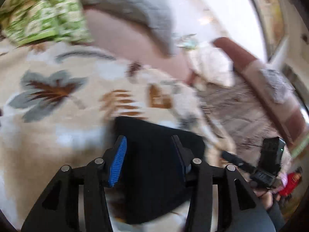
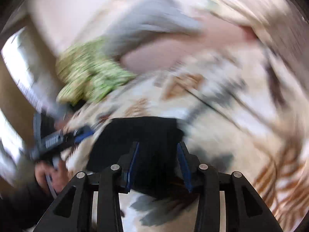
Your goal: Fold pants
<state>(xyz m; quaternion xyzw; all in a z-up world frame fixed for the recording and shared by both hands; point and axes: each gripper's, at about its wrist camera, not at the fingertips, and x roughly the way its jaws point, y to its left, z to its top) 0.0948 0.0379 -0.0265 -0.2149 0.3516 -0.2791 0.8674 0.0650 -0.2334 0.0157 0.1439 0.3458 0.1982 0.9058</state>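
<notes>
The black pants (image 1: pixel 154 166) lie as a compact dark block on a cream leaf-patterned bed cover (image 1: pixel 58 96). My left gripper (image 1: pixel 149 145) is open, its blue-padded fingers straddling the block's near part. In the right wrist view the same black pants (image 2: pixel 139 135) lie under my right gripper (image 2: pixel 157 150), which is open with the fabric between its fingers. The right gripper shows at the right edge of the left wrist view (image 1: pixel 266 164). The left gripper shows at the left of the right wrist view (image 2: pixel 58 141). Both views are motion-blurred.
A green patterned cloth (image 1: pixel 42 13), a grey blanket (image 1: pixel 131 5) and a pink pillow (image 1: pixel 125 36) lie at the far side of the bed. A brown bed frame edge (image 1: pixel 270 89) runs at the right, with floor (image 1: pixel 237 112) below it.
</notes>
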